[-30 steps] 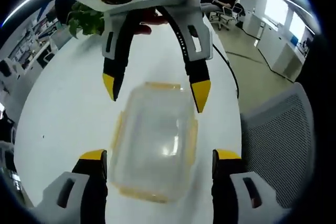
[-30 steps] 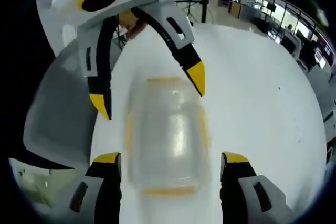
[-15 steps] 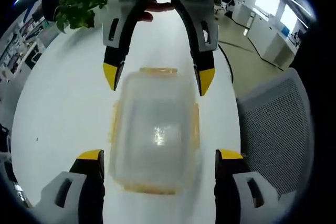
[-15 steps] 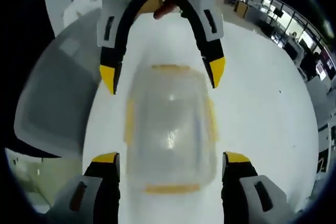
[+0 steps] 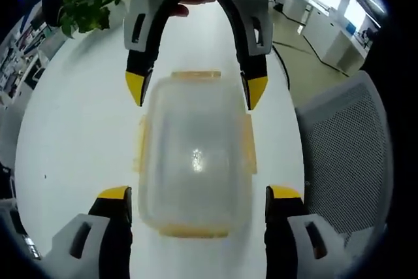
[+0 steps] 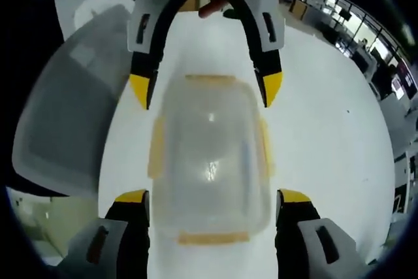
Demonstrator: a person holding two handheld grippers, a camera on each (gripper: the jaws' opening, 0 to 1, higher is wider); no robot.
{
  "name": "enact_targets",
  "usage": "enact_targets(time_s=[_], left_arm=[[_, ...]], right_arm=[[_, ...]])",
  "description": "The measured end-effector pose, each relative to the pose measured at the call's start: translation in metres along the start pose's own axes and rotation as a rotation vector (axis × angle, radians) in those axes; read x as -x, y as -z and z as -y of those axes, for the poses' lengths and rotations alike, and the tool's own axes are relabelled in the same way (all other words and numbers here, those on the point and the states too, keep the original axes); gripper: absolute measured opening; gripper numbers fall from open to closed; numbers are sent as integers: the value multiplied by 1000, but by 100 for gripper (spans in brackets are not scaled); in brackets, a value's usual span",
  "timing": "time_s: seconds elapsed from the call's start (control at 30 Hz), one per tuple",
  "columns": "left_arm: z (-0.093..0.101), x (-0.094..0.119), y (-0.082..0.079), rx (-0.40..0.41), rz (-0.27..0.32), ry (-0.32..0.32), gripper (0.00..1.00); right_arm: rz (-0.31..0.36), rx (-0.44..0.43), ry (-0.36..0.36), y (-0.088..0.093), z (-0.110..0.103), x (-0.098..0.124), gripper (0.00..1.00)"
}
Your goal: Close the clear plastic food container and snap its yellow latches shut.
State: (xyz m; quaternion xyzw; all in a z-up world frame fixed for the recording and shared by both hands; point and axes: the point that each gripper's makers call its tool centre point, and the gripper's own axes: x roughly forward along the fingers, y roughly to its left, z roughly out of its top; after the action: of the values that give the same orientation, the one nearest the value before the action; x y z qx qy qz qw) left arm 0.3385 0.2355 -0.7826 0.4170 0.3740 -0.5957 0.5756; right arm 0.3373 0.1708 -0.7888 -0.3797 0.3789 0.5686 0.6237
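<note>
The clear rectangular plastic food container (image 5: 194,161) lies on the white counter (image 5: 78,135) between the two hand-held grippers, its lid seated on top; the yellow latches (image 5: 249,149) on the long sides and at both short ends appear to splay outward from the walls, so they are judged not yet snapped down, though the blur of the plastic leaves this uncertain. The step in hand is therefore judged to be the latching step, the closing step being done; the next move calls for a jaw tip set on a latch and pressed toward the container wall, with the opposing hand-held gripper bracing the container against sliding.

The left hand-held gripper (image 5: 194,192) is spread wide; its yellow-tipped jaws straddle the near end of the container without visible contact. The right hand-held gripper (image 6: 213,195) is likewise spread wide, straddling the opposite end and holding nothing; in the left gripper view it points back toward the camera, its tips flanking the far corners. The two grippers face each other along the container's long axis; fingers (image 6: 210,8) of the person show behind the opposing gripper.

Outward, a grey mesh chair (image 5: 339,161) stands beside the counter; a green leafy plant (image 5: 88,4) sits at the far end.
</note>
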Motion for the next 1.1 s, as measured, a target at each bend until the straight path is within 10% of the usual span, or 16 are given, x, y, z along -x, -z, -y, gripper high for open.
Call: enact_targets(time_s=[1.1], left_arm=[[-4, -18, 9, -28, -121, -47, 81]], right_arm=[[-29, -12, -23, 1, 0, -9, 80]])
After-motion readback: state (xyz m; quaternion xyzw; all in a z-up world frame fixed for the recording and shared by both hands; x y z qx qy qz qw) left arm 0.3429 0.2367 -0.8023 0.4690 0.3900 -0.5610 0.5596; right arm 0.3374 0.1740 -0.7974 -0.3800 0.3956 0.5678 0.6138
